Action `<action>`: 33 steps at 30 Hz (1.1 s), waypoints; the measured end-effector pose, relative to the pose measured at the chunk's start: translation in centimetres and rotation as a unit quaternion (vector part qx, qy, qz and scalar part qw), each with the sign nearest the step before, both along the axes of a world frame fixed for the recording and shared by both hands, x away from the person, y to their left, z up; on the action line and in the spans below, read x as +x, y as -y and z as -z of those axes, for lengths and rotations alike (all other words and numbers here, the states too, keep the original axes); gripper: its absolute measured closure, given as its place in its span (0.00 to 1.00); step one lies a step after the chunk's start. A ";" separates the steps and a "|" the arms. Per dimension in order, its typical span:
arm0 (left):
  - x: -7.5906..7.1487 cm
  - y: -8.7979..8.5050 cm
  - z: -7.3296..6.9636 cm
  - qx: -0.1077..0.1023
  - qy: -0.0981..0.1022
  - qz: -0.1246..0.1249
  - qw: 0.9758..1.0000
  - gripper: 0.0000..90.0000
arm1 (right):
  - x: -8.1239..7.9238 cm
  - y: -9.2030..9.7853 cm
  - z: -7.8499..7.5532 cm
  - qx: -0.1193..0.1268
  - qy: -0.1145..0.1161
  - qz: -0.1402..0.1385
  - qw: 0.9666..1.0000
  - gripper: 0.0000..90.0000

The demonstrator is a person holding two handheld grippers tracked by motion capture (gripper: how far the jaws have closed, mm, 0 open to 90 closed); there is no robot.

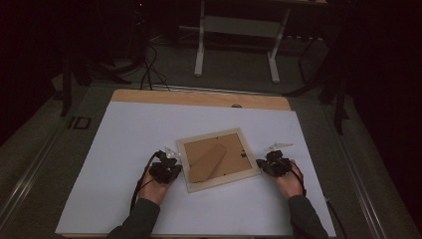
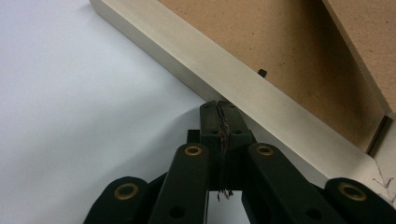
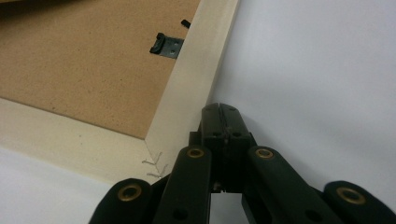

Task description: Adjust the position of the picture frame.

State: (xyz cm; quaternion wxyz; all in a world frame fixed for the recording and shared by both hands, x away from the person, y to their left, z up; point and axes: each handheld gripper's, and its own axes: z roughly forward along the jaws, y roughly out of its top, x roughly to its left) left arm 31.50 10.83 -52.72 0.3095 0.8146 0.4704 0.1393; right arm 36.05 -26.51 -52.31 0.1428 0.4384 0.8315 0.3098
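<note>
Two sleeved forearms come in from the near edge of the white surface (image 1: 124, 149), one claw in each hand. The left claw (image 1: 168, 160) is clenched on nothing, its tips right at the left rail of the one picture frame (image 1: 217, 158). The right claw (image 1: 266, 163) is likewise clenched and empty, its tips at the frame's right rail near a stapled corner. The frame lies face down between the two claws, slightly turned, pale wood around a brown backing board (image 2: 280, 42) with one fold-out stand. One small black hanger clip (image 3: 166, 45) sits on the board by the right rail. Beyond the surface stand two white table legs (image 1: 200, 45).
</note>
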 end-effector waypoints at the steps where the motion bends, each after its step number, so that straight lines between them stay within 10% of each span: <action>1: 0.0 -0.1 0.0 -0.001 -0.001 -0.001 1.000 1.00 | 0.0 0.0 0.0 0.000 0.000 0.000 1.000 1.00; 33: -0.3 -2.4 -0.1 -0.006 -0.014 -0.012 1.000 1.00 | -1.1 -2.1 0.1 -0.004 0.003 -0.038 0.999 1.00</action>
